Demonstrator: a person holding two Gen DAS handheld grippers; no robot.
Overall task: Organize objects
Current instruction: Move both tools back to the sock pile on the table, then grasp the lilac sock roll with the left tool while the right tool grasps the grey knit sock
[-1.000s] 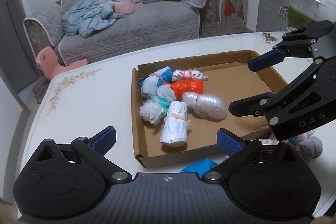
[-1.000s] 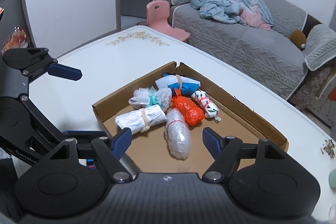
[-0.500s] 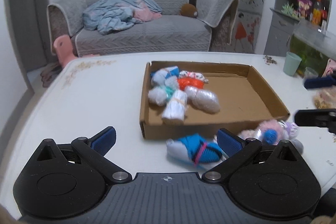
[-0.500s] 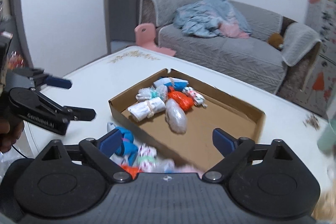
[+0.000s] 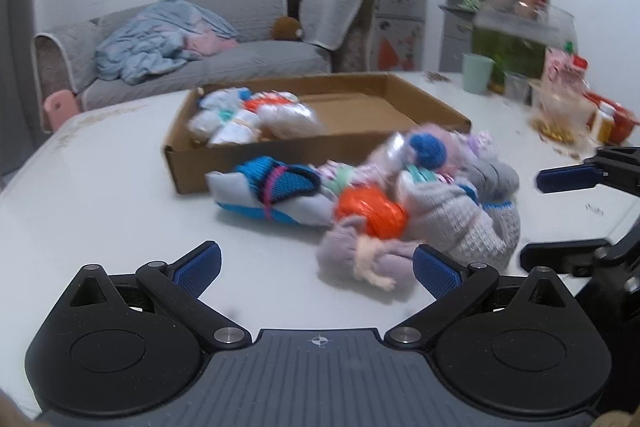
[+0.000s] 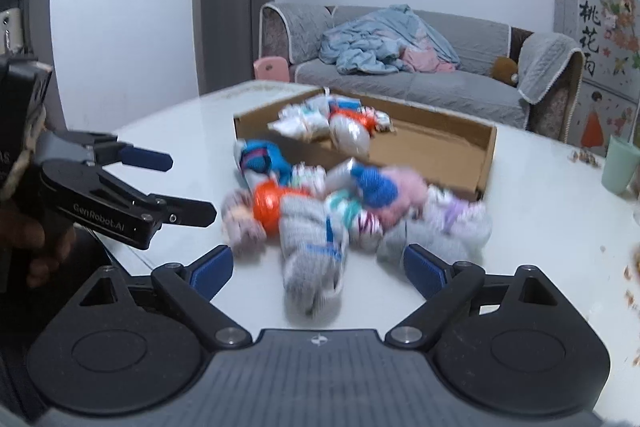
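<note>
A shallow cardboard box point(image 5: 424, 99) point(image 6: 440, 143) on the white table point(image 5: 100, 195) holds several rolled sock bundles point(image 5: 248, 115) in its left end. A pile of loose bundles lies on the table in front of it: a blue-and-white one point(image 5: 272, 191), an orange one point(image 5: 370, 211) point(image 6: 268, 203), grey knit ones point(image 5: 460, 223) point(image 6: 312, 251). My left gripper point(image 5: 316, 265) is open and empty just in front of the pile; it also shows in the right wrist view point(image 6: 180, 187). My right gripper point(image 6: 318, 265) is open and empty, with a grey bundle between its fingers.
A green cup point(image 5: 476, 73) point(image 6: 620, 163), jars and snack packets point(image 5: 568, 107) stand at the table's right side. Crumbs point(image 6: 632, 267) lie at the right edge. A grey sofa point(image 5: 208, 55) and a pink chair point(image 6: 272, 69) stand beyond the table.
Both grippers have pulled back from over the box and dropped low, near the table's front. The loose pile in front of the box has come into view. Both stayed open.
</note>
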